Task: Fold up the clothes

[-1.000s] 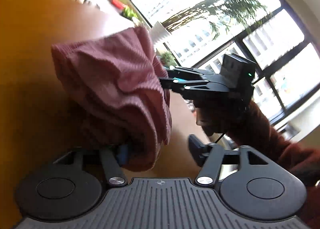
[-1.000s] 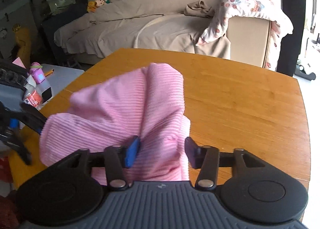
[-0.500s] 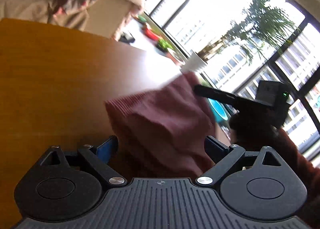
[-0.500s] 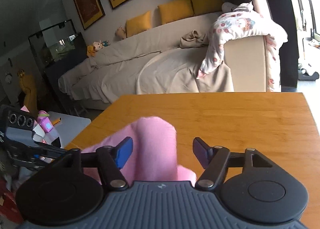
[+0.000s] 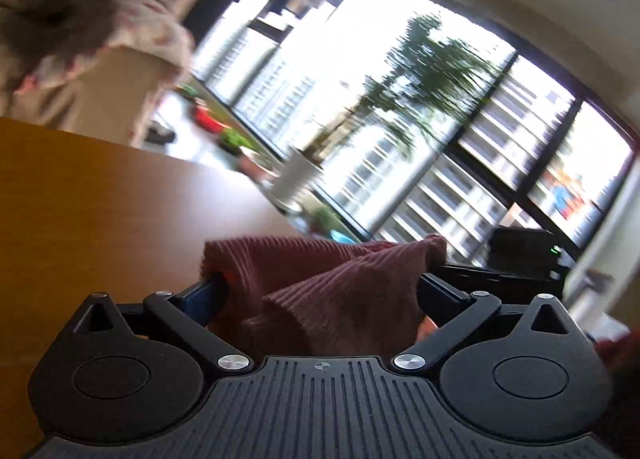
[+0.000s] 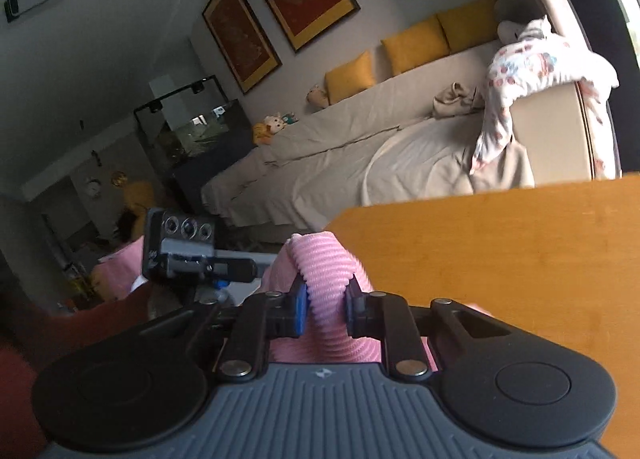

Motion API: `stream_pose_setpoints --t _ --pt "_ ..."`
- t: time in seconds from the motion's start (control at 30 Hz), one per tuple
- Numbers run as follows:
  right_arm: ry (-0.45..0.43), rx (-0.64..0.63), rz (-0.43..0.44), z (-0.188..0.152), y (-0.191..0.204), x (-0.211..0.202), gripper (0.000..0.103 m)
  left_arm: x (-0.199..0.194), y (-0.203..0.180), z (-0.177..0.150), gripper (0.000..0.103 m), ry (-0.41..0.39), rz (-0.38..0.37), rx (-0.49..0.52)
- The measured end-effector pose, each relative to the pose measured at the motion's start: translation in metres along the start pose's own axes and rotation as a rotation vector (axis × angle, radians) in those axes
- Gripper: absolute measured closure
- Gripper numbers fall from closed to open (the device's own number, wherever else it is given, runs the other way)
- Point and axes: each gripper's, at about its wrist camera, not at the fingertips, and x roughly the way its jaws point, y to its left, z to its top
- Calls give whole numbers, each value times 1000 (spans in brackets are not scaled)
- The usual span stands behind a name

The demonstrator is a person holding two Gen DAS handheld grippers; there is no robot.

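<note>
A pink ribbed garment is bunched at the near edge of the wooden table. My right gripper is shut on a fold of it. In the left wrist view the same garment looks dull red and lies between the wide-open fingers of my left gripper, which does not clamp it. The right gripper's body shows past the cloth there. The left gripper's body shows to the left in the right wrist view.
A beige sofa with yellow cushions and a patterned garment draped on its arm stands beyond the table. Large windows and a potted plant are off the table's far side. The table's bare top stretches to the left.
My right gripper has closed on a fold of the garment. My left gripper has stayed open and both views have tilted upward, with the cloth now lower between the fingers.
</note>
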Motion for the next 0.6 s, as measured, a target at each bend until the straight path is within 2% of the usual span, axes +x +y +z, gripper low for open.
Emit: stream_pose_setpoints --t 0.13,0.27,0.33,0.37,0.4,0.5,0.6 --pt "-13 -12 27 -17 7 -21 85 14 -5 -10 0 25 -38 25" --pt "-1 -68 41 -22 16 -26 85 16 2 -10 1 6 -75 -25" --pt "2 -57 25 -22 14 -28 85 10 -6 -12 23 16 -88 -38" --pt "4 -51 16 -21 14 -29 85 8 -14 -13 45 38 -79 -45" --pt "3 -42 9 -22 12 -33 85 6 -21 -15 54 60 -70 -52" --pt "-3 -11 1 -24 7 -42 85 0 -33 -26 60 141 -100 -114" --pt "13 33 -31 -29 -2 -38 84 6 -40 -43 60 230 -55 -92"
